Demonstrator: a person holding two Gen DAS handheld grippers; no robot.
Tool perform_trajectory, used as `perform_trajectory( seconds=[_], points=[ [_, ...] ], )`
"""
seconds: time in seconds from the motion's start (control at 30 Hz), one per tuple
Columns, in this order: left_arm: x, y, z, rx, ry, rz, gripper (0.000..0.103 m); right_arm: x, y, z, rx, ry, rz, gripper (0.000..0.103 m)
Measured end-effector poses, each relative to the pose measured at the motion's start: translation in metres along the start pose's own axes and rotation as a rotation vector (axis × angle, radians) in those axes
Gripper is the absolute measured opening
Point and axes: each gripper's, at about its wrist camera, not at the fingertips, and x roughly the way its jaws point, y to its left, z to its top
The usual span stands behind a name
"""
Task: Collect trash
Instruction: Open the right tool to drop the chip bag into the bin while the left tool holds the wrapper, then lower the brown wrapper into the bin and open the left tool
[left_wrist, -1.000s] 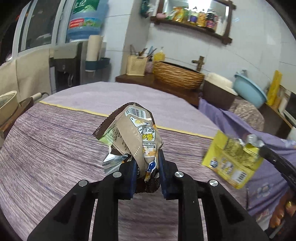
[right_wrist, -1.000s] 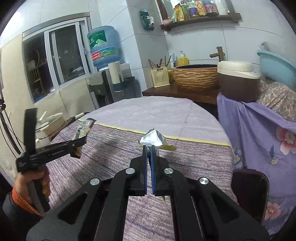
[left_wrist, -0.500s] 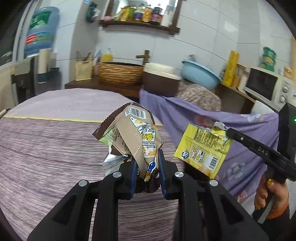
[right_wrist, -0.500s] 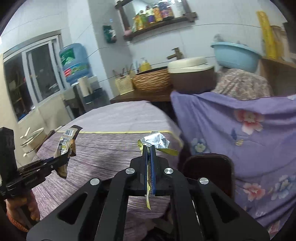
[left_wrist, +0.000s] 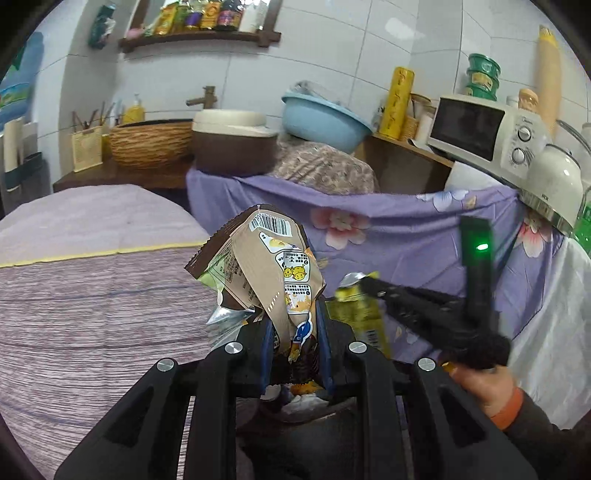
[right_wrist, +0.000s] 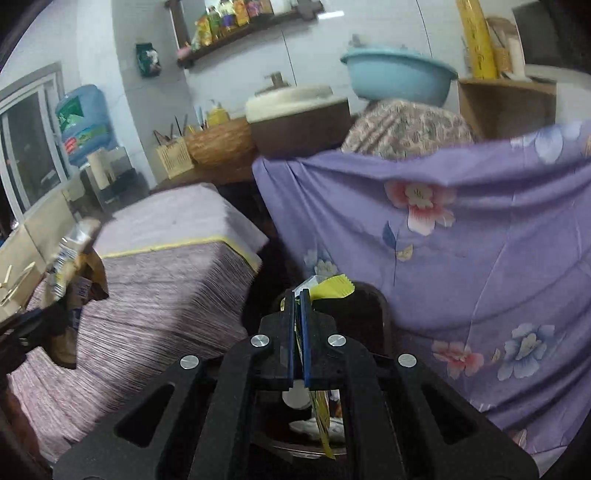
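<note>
While both grippers hang past the table (right_wrist: 155, 295) edge, the dark bin (right_wrist: 373, 314) sits below and just ahead of them — that's the relation the coming drop turns on. From the right wrist view its brown rim curves behind the right gripper (right_wrist: 297, 295), with pale rubbish visible down inside; from the left wrist view only a dim hollow with scraps shows beneath the fingers. The right hand looks nearer the opening, I'd judge.

Left gripper (left_wrist: 293, 321) — jaws narrowed on the crumpled brown snack wrapper (left_wrist: 269, 266), its long axis standing up out of the fingers, barcode end on top. Right gripper's jaws are pressed together on the yellow wrapper (right_wrist: 332, 288), which sticks up a little and trails a thin strip downward toward the bin.

Only the left view shows that yellow packet side-on (left_wrist: 358, 314); only the right view shows the bin's rim clearly.
</note>
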Motion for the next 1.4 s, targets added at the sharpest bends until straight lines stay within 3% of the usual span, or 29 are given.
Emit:
perform_trajectory(
  seconds=[0.3, 0.5, 0.57, 0.6, 0.8, 0.93, 1.03, 1.4],
  points=[
    [0.036, -0.015, -0.017, 0.018, 0.086, -0.031, 0.021, 0.088, -0.028, -0.042, 0.069, 0.179, 0.003, 0.004],
    [0.050, -0.014, -0.026, 0.016, 0.132, -0.042, 0.021, 0.114, -0.040, -0.060, 0.117, 0.243, -0.011, 0.006],
    [0.055, -0.015, -0.027, 0.015, 0.143, -0.046, 0.021, 0.115, -0.044, -0.064, 0.125, 0.249, -0.017, 0.013],
    [0.057, -0.015, -0.028, 0.015, 0.150, -0.051, 0.021, 0.113, -0.045, -0.064, 0.128, 0.248, -0.023, 0.016],
    [0.078, -0.021, -0.034, 0.020, 0.204, -0.084, 0.021, 0.069, -0.051, -0.053, 0.115, 0.151, -0.079, 0.054],
    [0.099, -0.027, -0.040, 0.030, 0.252, -0.104, 0.021, 0.038, -0.057, -0.045, 0.100, 0.103, -0.123, 0.056],
    [0.118, -0.033, -0.046, 0.049, 0.281, -0.100, 0.021, 0.012, -0.063, -0.040, 0.089, 0.057, -0.169, 0.068],
    [0.171, -0.035, -0.066, 0.083, 0.369, -0.071, 0.025, -0.024, -0.079, -0.046, 0.112, 0.022, -0.221, 0.071]
  ],
)
